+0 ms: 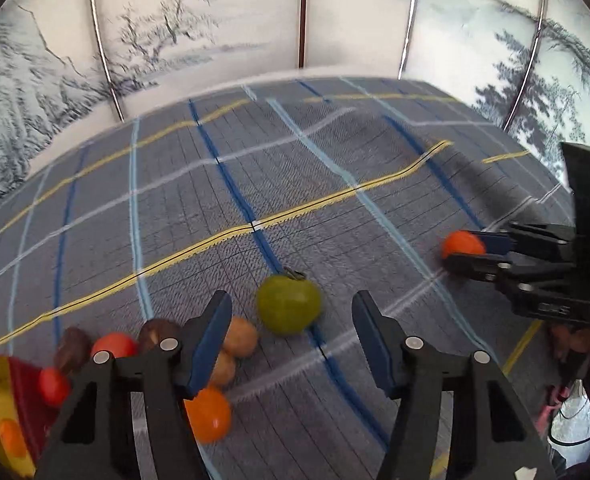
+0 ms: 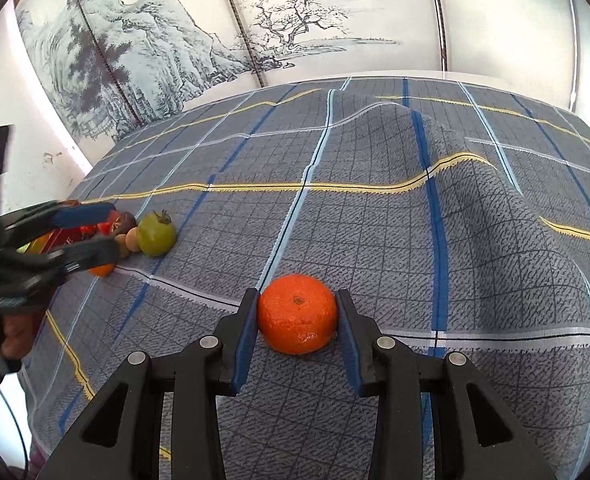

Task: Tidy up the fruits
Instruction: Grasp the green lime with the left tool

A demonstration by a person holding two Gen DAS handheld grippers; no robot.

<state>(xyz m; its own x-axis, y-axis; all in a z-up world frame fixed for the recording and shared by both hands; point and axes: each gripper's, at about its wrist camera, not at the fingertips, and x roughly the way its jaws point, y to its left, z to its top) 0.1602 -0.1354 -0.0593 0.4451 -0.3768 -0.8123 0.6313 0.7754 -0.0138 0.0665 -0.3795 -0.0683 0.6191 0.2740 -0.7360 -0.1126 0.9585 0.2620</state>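
Observation:
An orange mandarin [image 2: 297,313] sits between the pads of my right gripper [image 2: 297,322], which is shut on it just over the plaid cloth; it also shows in the left wrist view [image 1: 462,243]. My left gripper [image 1: 293,332] is open and empty, just in front of a green tomato [image 1: 288,303]. To its left lies a cluster: two tan round fruits [image 1: 239,336], two dark brown ones [image 1: 155,332], red ones [image 1: 113,345] and an orange one [image 1: 209,414]. The same cluster shows in the right wrist view [image 2: 157,233].
A red and yellow packet [image 1: 3,404] lies at the cluster's left edge. The grey plaid cloth [image 2: 375,208] is rumpled into a high fold at the back right. A painted folding screen [image 1: 215,20] stands behind the table.

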